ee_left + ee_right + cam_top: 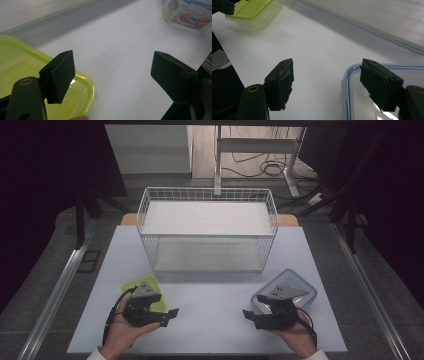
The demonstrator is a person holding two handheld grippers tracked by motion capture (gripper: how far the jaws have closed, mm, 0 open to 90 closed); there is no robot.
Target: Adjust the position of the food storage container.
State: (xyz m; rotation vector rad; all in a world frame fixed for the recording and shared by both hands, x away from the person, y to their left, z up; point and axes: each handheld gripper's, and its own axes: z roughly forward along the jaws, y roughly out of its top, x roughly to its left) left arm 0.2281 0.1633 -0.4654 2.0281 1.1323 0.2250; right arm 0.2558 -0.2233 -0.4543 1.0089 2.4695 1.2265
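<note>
A green-lidded container point(145, 285) sits at the table's front left, and my left gripper point(169, 316) hovers over its near edge, pointing right. In the left gripper view the jaws point(112, 65) stand wide apart with nothing between them, the green lid point(15, 62) under the left one. At the front right lies a clear blue-rimmed container point(300, 285). My right gripper point(250, 316) is over its near left corner, pointing left. Its jaws point(327, 65) are open and empty, the right one above the blue rim point(348, 82).
A white wire basket point(207, 227) with two levels stands at the back middle of the white table point(210, 300). The two grippers face each other across bare tabletop. The blue-rimmed container point(187, 15) holds colourful packets. Dark floor and metal rails flank the table.
</note>
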